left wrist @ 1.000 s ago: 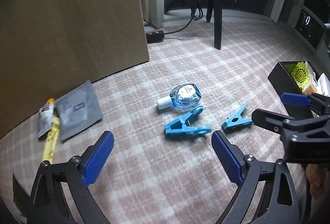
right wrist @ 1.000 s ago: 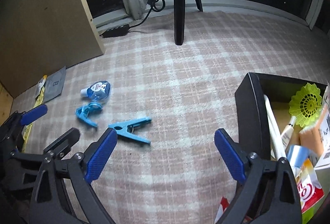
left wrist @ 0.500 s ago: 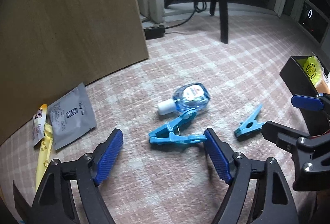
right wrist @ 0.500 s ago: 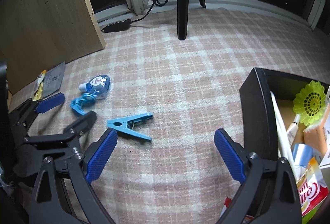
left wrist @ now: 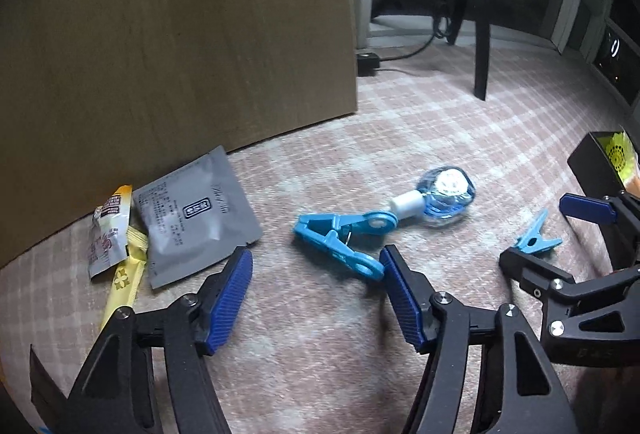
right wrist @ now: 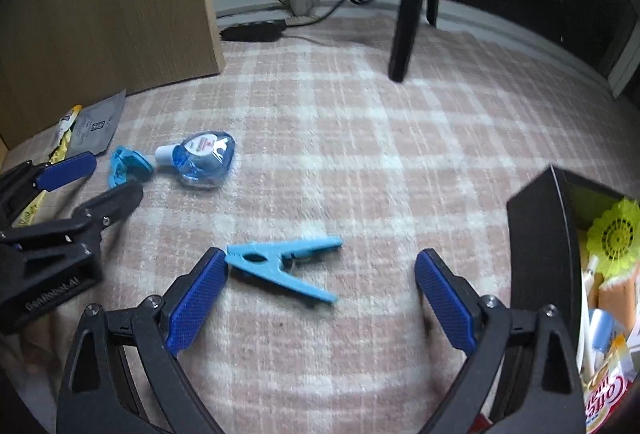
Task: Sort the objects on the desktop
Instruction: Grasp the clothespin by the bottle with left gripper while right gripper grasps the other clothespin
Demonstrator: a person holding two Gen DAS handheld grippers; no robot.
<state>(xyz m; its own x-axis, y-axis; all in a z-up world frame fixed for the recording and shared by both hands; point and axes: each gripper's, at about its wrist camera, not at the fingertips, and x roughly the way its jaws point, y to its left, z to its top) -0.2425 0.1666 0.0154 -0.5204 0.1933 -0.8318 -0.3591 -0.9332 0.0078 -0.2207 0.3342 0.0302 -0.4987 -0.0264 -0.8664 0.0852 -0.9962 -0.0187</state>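
My left gripper [left wrist: 316, 298] is open and empty, low over the checked cloth. A large blue clip [left wrist: 340, 240] lies just ahead of its right finger. A small blue bottle [left wrist: 444, 194] lies behind the clip. My right gripper [right wrist: 320, 298] is open and empty, with a smaller blue clip [right wrist: 280, 266] lying between its fingertips, close to the left one. That small clip also shows in the left wrist view [left wrist: 534, 240]. The bottle [right wrist: 204, 158] and the large clip [right wrist: 126, 166] show at the left in the right wrist view.
A grey sachet [left wrist: 192, 218] and yellow packets [left wrist: 120, 266] lie at the left by a wooden board [left wrist: 160, 34]. A black box [right wrist: 540, 246] with several items stands at the right. A black tripod leg [right wrist: 406, 14] stands at the back.
Both grippers have moved forward and lower. The large clip now lies near my left gripper's right finger, and the small clip now lies between my right gripper's fingertips.
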